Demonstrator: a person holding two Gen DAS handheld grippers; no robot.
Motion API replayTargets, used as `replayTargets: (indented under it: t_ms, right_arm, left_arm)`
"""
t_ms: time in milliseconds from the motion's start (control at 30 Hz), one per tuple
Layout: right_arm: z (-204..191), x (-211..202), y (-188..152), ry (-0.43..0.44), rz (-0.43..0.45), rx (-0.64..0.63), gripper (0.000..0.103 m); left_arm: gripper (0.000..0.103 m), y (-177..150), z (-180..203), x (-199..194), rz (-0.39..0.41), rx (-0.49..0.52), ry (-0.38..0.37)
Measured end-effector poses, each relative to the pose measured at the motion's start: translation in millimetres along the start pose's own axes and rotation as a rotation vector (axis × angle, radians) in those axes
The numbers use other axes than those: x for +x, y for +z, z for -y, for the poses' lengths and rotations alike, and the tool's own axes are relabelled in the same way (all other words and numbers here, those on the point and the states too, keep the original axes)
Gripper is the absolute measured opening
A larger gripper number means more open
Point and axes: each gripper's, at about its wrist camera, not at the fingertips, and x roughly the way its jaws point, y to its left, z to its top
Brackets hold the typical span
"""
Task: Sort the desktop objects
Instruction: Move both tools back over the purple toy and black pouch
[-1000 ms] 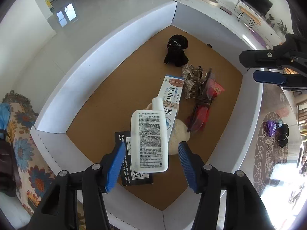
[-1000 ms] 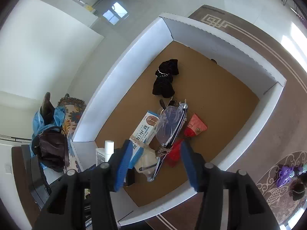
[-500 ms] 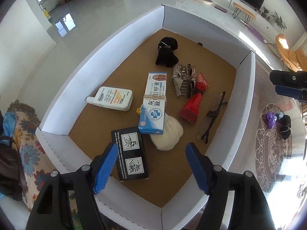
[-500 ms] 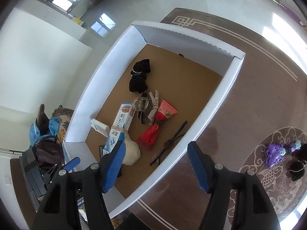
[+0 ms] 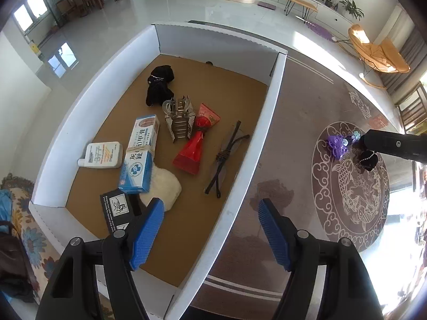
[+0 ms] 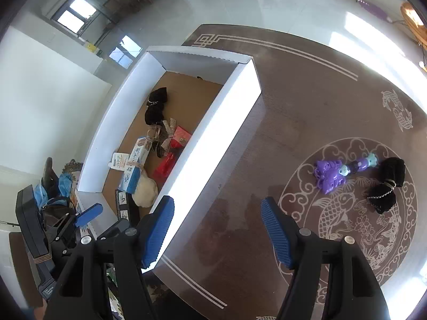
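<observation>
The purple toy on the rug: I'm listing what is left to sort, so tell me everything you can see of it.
The purple toy looks like glossy plastic, with a lumpy, flower-like head and a short handle of dark purple and pale teal parts. It lies flat on the brown patterned rug, outside the white box. Its teal end sits next to a black cloth bundle; whether they touch is unclear. Neither claw touches it.

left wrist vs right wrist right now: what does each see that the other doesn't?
Only left wrist: the glasses lying in the white box by its near wall, which hides them from the right wrist, and the left gripper, jaws open and empty.
Only right wrist: the right gripper, jaws open and empty.
Both: the white bottle, blue carton, red pouch, and outside on the rug the purple toy and black scrunchie.
</observation>
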Motion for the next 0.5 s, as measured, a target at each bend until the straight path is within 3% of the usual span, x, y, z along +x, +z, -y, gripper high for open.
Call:
replayTargets:
  t_ms: [500]
  right_arm:
    - [120.9, -24.4, -88.1, -0.085, -0.017, 0.256, 0.069]
  left_arm:
    - [0.072, -8.7, 91.5, 13.8, -0.050, 0.189, -0.081]
